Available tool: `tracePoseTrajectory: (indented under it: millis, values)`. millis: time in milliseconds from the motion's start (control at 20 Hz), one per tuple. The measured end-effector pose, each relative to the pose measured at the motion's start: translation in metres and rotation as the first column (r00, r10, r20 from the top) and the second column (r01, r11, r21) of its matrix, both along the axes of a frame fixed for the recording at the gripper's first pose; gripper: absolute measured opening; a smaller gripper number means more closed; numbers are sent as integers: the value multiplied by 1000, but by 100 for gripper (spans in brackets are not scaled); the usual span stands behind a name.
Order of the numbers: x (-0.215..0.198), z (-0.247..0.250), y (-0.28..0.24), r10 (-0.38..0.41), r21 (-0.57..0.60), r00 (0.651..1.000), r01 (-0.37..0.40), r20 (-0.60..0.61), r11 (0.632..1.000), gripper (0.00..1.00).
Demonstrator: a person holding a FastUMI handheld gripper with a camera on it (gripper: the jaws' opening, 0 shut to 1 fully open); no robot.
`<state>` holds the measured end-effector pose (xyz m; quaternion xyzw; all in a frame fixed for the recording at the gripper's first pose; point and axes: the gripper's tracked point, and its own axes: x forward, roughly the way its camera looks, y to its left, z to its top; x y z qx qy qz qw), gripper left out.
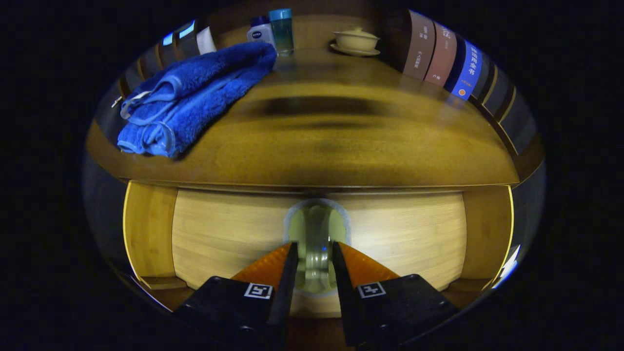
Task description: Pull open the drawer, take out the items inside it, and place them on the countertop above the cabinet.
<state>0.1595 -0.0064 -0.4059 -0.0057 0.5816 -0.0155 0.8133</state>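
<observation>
While the gripper [314, 251] points straight at the cabinet, the wide wooden countertop [331, 146] spreads out above it. Below the countertop sits the pale wooden drawer [224, 234], and it looks closed, flat with the wood on both sides. A big fluffy blue towel [190, 95] lies folded on the countertop, over on the left. A row of books [441, 53] stands along the far right side. At the back sits a little cream bowl with a lid [356, 39] on a saucer. Near it, just behind the towel, stand a tall see-through blue bottle [282, 29] and a small white bottle [261, 31] with a blue cap.

Right in the middle of the drawer is a shiny round knob [316, 234]. The two fingers [273, 265] are close together, one on each side of the knob. I cannot tell if both fingers are really pressing on it.
</observation>
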Motion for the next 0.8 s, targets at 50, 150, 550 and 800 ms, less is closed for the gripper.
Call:
tracePoseTrajectory:
  millis: [50, 150, 550, 800]
  values:
    - [6, 1, -1, 7, -9, 1000, -7, 22, 1000, 36]
    - [3, 4, -2, 24, -8, 1000, -24, 5, 1000, 23]
    - [-10, 41, 0, 4, 30, 990, -8, 138, 1000, 23]
    - [-8, 111, 2, -2, 41, 954, -11, 299, 999, 23]
